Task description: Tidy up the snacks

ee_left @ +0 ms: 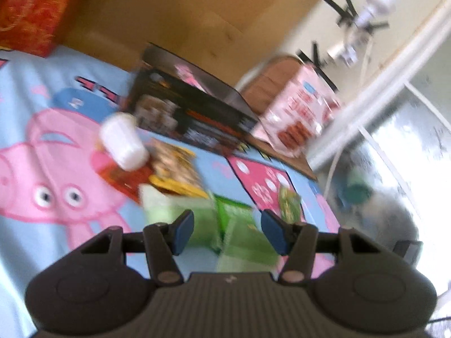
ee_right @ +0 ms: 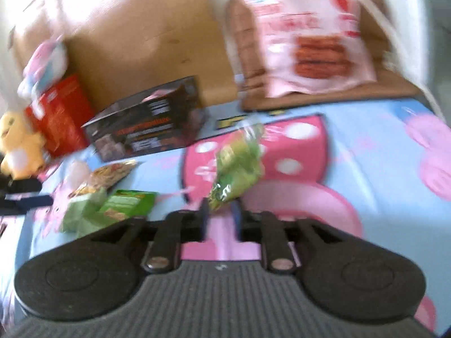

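Both views are blurred. My left gripper (ee_left: 227, 232) is open, low over a pile of green snack packets (ee_left: 239, 225) on the blue cartoon bedsheet (ee_left: 33, 90). Beyond lie a yellow snack bag (ee_left: 174, 169), a white cup-like container (ee_left: 124, 140) and a black snack box (ee_left: 191, 112). My right gripper (ee_right: 220, 217) has its jaws close together on the lower end of a small green packet (ee_right: 236, 163), which sticks up in front of it. The green packets (ee_right: 107, 208) and yellow bag (ee_right: 110, 174) lie to its left.
A large pink bag (ee_right: 310, 36) leans on a brown stand (ee_right: 248, 56) at the back. A cardboard box (ee_right: 141, 28) stands behind the black box (ee_right: 149, 124). A red box (ee_right: 59, 112) and yellow plush toy (ee_right: 19, 146) sit far left. The floor (ee_left: 394, 155) lies beyond the bed edge.
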